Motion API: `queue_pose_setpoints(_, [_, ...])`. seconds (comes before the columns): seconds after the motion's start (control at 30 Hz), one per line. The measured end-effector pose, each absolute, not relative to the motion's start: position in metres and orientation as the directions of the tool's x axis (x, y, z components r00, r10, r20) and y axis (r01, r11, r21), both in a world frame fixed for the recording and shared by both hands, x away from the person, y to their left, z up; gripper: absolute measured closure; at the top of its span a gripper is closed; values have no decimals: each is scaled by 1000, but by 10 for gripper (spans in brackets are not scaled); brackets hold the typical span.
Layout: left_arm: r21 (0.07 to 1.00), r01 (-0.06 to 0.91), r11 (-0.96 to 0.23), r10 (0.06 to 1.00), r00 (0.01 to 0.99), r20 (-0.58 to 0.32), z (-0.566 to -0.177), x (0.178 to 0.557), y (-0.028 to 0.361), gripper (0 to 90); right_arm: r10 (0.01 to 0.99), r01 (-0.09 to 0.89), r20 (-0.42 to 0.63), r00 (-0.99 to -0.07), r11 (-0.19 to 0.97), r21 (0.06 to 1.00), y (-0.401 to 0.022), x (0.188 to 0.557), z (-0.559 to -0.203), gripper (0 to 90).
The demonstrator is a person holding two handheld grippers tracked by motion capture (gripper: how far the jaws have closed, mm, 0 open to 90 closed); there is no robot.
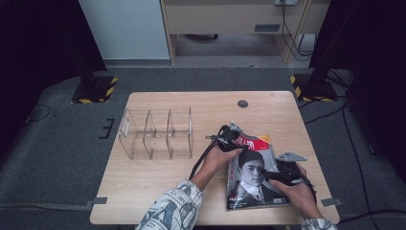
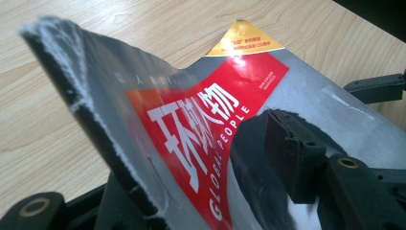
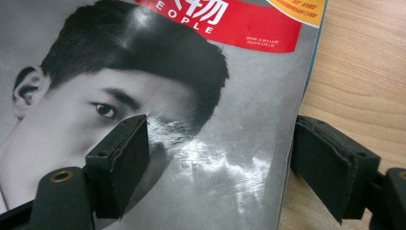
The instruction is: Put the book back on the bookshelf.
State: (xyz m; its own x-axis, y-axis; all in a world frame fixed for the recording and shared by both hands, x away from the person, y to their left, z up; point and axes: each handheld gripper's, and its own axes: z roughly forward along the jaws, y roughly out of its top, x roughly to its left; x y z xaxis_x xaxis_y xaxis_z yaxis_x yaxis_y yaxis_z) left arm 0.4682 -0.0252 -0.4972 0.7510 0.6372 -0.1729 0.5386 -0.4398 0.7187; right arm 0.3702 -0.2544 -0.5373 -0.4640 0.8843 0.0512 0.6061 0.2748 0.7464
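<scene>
A magazine (image 1: pixel 253 172) with a grey portrait cover and a red title band lies on the right half of the wooden table (image 1: pixel 158 187). My left gripper (image 1: pixel 237 139) is at its far left corner. In the left gripper view that corner of the magazine (image 2: pixel 201 120) rises bent between the jaws of my left gripper (image 2: pixel 206 177): one pad (image 2: pixel 287 153) sits over the cover and the other jaw is hidden beneath. My right gripper (image 1: pixel 275 171) is at the right edge of the magazine (image 3: pixel 191 120). The right gripper (image 3: pixel 225 158) stands open, with one pad above the cover and the other above bare wood.
A clear plastic organiser (image 1: pixel 155 134) with three compartments stands on the left half of the table. A round grey cap (image 1: pixel 242 103) sits in the tabletop near the far edge. Black stands and cables lie on the floor around the table.
</scene>
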Motion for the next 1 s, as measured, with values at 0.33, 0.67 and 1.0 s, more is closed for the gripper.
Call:
queue_pose_setpoints(0.33, [716,538,-445,608,769,-200,-499,466,-28,529,882,603,48,-468,279,747,-254,371,-538,214])
queue_pose_setpoints(0.67, [700,555,-449,604,766,-220,-502,467,-30,589,882,606,54,-468,276,746,-254,371,-537,214])
queue_pose_setpoints(1.0, [692,564,-450,621,755,-211,-500,465,-32,704,881,606,54,-469,277,746,-254,371,-537,213])
